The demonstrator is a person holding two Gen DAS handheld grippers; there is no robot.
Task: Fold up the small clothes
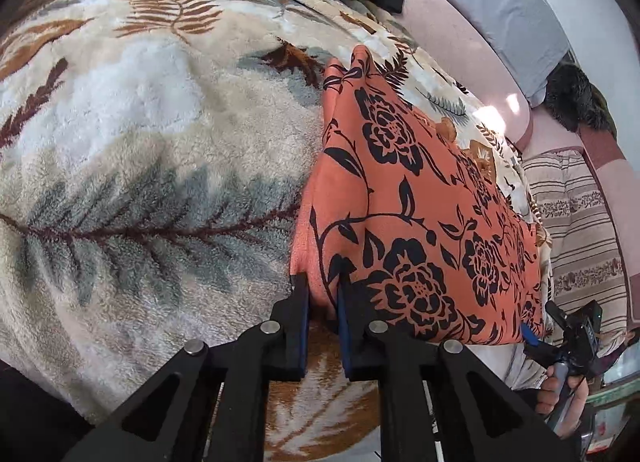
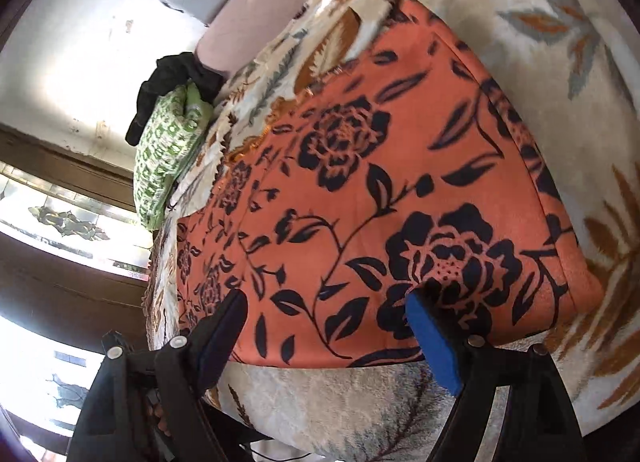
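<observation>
Orange cloth (image 1: 420, 198) with black roses lies spread on a plush leaf-patterned blanket (image 1: 132, 134) that covers the bed, its near edge by the blanket's near side. Beyond the blanket runs a pink sheet (image 1: 452, 34) with a grey pillow (image 1: 504, 10) against a pale wall (image 2: 76, 62); a green patterned cushion (image 2: 164, 150) and a black garment (image 2: 168, 78) sit at the far end. The left gripper (image 1: 323, 294) is clenched on the cloth's near left corner. The right gripper (image 2: 326, 314) stands released, fingers spread over the cloth's near edge.
</observation>
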